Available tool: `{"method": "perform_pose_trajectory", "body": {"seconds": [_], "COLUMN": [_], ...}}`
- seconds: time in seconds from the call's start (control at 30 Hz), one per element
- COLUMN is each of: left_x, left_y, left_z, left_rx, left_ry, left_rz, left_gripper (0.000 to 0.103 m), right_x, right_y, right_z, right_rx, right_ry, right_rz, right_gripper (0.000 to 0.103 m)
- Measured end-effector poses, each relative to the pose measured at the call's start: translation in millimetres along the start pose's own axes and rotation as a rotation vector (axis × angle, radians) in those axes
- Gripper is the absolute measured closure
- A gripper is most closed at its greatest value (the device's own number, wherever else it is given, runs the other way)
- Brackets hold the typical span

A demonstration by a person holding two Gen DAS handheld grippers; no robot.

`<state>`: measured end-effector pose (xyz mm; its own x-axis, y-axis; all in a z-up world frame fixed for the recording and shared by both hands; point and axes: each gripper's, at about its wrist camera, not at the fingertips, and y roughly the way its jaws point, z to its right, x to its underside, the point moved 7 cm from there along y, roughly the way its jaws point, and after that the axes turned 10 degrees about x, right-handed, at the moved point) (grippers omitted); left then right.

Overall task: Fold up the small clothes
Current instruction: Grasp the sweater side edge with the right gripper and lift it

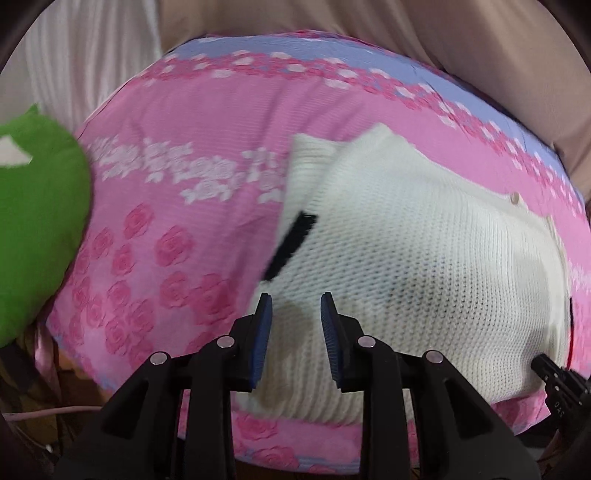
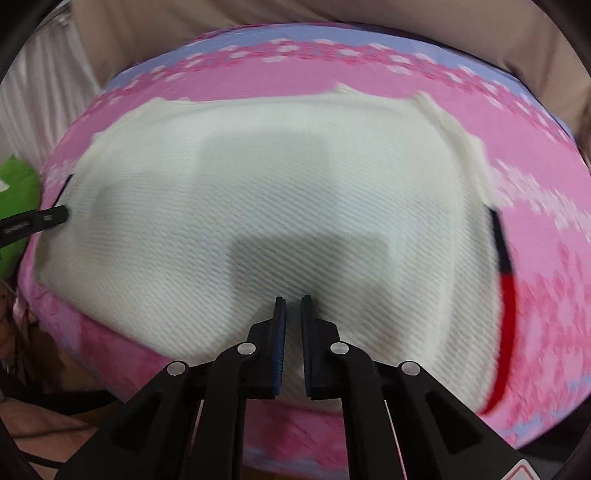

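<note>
Your left gripper [image 1: 296,301] hovers over the near left corner of the white sweater [image 1: 424,266], its blue-padded fingers [image 1: 263,332] spread well apart with nothing between them; only knit shows in the gap. Your right gripper [image 2: 293,302] sits above the near middle of the sweater [image 2: 277,192], its fingers [image 2: 280,332] drawn almost together with a narrow slit left. Whether they pinch any knit you cannot tell from here.

The sweater lies spread flat on the pink rose-patterned cloth [image 1: 166,221], its ribbed hem toward you. A black stripe [image 1: 291,245] runs along its left edge, and on its right edge a black stripe runs into a red one [image 2: 504,295]. A small pale button [image 1: 514,198] sits near its far right side.

Some print shows on the gripper body at the sweater's edge, too blurred to read.

Left of the sweater, off the cloth, rests a green cushion [image 1: 33,221]. Beyond the sweater hangs a beige curtain [image 1: 406,33], with white pleated fabric [image 1: 85,59] to its left.
</note>
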<state>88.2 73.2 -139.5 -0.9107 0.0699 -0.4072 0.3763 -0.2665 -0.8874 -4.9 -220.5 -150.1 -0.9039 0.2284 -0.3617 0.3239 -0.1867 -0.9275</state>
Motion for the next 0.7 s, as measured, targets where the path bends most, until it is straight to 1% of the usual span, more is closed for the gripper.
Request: {"method": "perform_pose_trajectory", "body": {"seconds": [0.03, 0.07, 0.13, 0.17, 0.23, 0.3, 0.33, 0.37, 0.4, 0.43, 0.53, 0.6, 0.7], "left_x": [1, 3, 6, 9, 13, 16, 17, 16, 16, 17, 21, 20, 16], "left_y": [-3, -9, -12, -9, -2, 4, 7, 9, 12, 16, 33, 37, 40], "left_z": [-7, -17, -27, -31, -31, -26, -25, -23, -23, -24, -24, -24, -20], "left_rx": [-0.024, -0.020, 0.017, 0.043, 0.075, 0.098, 0.100, 0.101, 0.101, 0.099, 0.148, 0.156, 0.137], "left_ry": [-0.021, -0.068, -0.136, -0.174, -0.219, -0.231, -0.232, -0.237, -0.246, -0.259, -0.330, -0.330, -0.317], "left_rz": [0.003, 0.019, 0.025, 0.010, -0.014, -0.025, -0.027, -0.022, -0.017, -0.021, -0.056, -0.040, -0.030], "left_gripper": [0.068, 0.059, 0.051, 0.048, 0.047, 0.046, 0.045, 0.042, 0.038, 0.038, 0.033, 0.024, 0.022], "right_x": [4, 5, -3, -10, -29, -44, -53, -58, -63, -66, -57, -57, -57], "right_y": [-3, -8, -22, -27, -34, -35, -32, -30, -26, -18, 7, 10, 9], "right_z": [11, 15, 13, 6, -12, -31, -45, -55, -66, -78, -101, -106, -108], "right_rx": [0.020, 0.025, -0.002, -0.022, -0.068, -0.104, -0.131, -0.146, -0.151, -0.157, -0.132, -0.107, -0.091], "right_ry": [0.029, 0.046, 0.068, 0.070, 0.055, 0.039, 0.029, 0.017, 0.000, -0.027, -0.093, -0.120, -0.141], "right_rz": [-0.008, -0.005, 0.031, 0.049, 0.085, 0.102, 0.104, 0.104, 0.104, 0.089, 0.025, 0.056, 0.050], "right_gripper": [0.097, 0.095, 0.093, 0.093, 0.093, 0.093, 0.093, 0.093, 0.093, 0.093, 0.093, 0.093, 0.093]}}
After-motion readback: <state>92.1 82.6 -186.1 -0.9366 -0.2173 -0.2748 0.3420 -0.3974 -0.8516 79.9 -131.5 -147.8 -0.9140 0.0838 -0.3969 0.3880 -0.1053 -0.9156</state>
